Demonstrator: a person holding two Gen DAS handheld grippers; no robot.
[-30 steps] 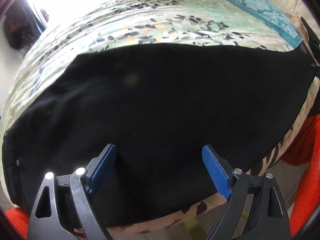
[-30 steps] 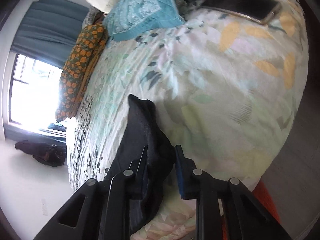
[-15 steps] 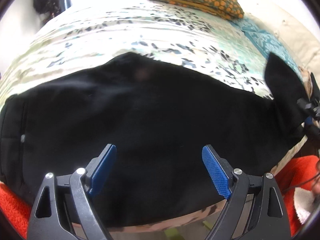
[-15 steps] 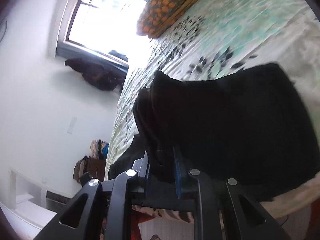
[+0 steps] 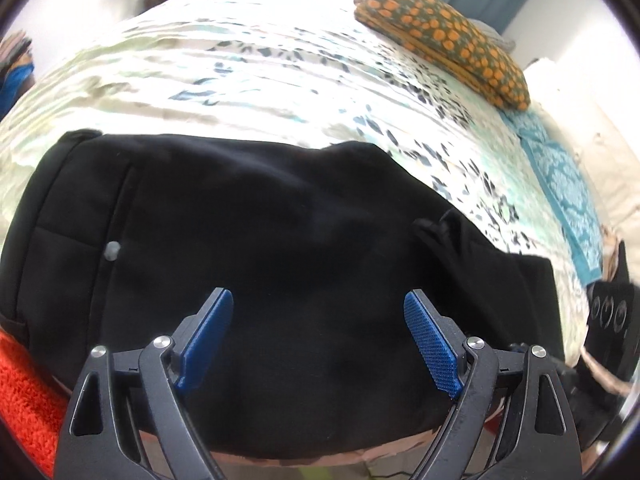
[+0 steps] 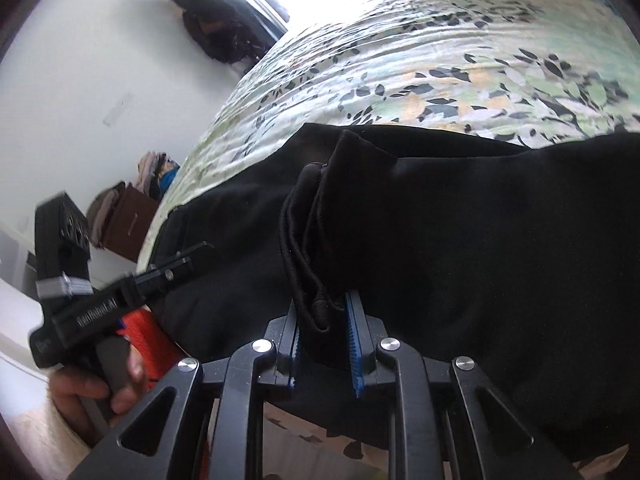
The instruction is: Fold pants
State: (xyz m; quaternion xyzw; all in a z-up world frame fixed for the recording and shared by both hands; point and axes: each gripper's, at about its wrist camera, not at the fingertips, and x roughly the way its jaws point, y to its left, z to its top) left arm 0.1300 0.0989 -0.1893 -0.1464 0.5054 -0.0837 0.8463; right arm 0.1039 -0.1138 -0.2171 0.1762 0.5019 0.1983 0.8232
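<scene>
Black pants lie spread on a bed with a leaf-print sheet, waistband at the left. My left gripper is open and empty, hovering over the near edge of the pants. My right gripper is shut on the bunched leg hems of the pants and holds them over the pants' upper part. The folded-over leg fabric spreads to the right. The left gripper's body shows at the left of the right wrist view, held by a hand.
An orange-dotted cushion and a teal patterned cloth lie at the far right of the bed. Red-orange fabric hangs at the near left edge. A wall and a dark garment stand beyond the bed.
My right gripper has carried the leg hems leftward over the pants, folding the legs across. The left gripper's view has swung toward the waistband end; it stays open.
</scene>
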